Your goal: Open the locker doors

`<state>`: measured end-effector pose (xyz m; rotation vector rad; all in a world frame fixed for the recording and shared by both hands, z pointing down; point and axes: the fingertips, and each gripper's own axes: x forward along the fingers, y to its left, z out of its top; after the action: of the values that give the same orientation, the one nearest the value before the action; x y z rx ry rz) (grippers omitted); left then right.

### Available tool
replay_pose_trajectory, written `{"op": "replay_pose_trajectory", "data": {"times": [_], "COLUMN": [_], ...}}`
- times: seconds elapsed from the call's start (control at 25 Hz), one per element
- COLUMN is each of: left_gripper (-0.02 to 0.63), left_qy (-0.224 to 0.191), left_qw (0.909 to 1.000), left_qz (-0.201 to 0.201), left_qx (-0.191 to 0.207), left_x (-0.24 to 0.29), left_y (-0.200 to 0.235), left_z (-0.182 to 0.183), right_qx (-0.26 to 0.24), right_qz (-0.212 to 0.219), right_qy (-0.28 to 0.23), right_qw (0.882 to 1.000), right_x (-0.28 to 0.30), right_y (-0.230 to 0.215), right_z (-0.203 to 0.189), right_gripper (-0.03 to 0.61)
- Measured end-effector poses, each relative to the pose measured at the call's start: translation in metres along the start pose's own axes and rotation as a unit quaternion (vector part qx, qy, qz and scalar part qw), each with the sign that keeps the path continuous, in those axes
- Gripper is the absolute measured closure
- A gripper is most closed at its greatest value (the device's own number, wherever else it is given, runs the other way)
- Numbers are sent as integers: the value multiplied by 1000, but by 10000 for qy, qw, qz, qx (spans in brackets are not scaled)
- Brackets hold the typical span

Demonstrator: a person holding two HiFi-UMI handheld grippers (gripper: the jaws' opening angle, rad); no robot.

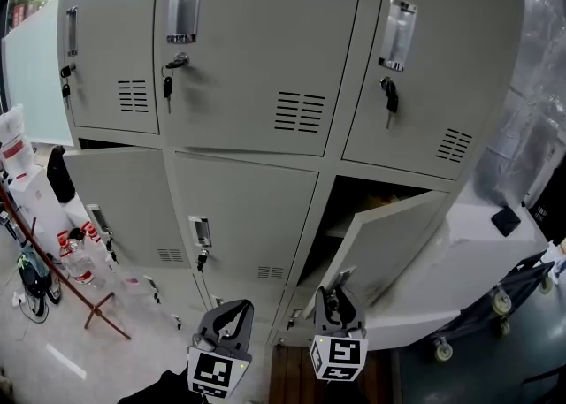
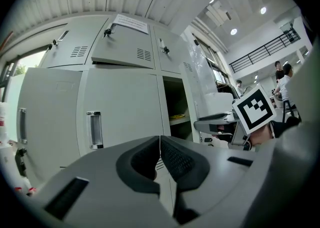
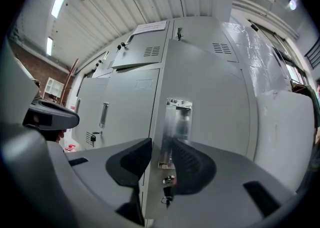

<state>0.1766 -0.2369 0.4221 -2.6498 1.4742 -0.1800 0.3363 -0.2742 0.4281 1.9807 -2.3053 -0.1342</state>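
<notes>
A bank of grey lockers [image 1: 256, 84] fills the head view. The middle-row right door [image 1: 389, 243] stands partly swung out, with a dark compartment [image 1: 354, 208] behind it. My right gripper [image 1: 336, 305] holds the free edge of that door. In the right gripper view its jaws [image 3: 160, 154] sit on either side of the door [image 3: 210, 112], just by the metal handle plate [image 3: 179, 122] and the key below it. My left gripper [image 1: 232, 314] hangs before the closed middle door [image 1: 243, 217]. Its pads [image 2: 160, 144] meet with nothing between them. A handle [image 2: 94, 129] shows ahead of it.
Water bottles [image 1: 75, 261] and a red stand [image 1: 97, 305] crowd the floor at the left. A white-topped cart on wheels [image 1: 478, 261] stands close to the right of the open door. People [image 2: 282, 80] are far off at the right of the left gripper view.
</notes>
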Motion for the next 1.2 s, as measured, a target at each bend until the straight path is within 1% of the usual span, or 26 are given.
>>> {"op": "replay_pose_trajectory", "data": {"times": [0.24,0.56,1.0,1.2], "left_gripper": [589,589,589,589], "left_qy": [-73,-191,-291,-347], "left_qw": [9997,9981,9932,9896], "left_qz": [-234,-583,-1124,-1396], "left_qx": [10,34,38,43], "left_x": [-7,-11,-13,-12], "left_y": [-21,-48,-89,-109], "left_z": [4,11,18,21], "right_qx": [-78,-122,-65,-40], "right_qz": [-147,-459,-1033,-1335], "right_qy": [18,78,161,222], "right_qw": [9999,9988,9945,9908], "right_x": [-26,-65,-120,-144], "right_y": [-5,-17,-47,-62], "right_z": [-1,-4,-10,-14], "right_gripper": [433,434,434,465]}}
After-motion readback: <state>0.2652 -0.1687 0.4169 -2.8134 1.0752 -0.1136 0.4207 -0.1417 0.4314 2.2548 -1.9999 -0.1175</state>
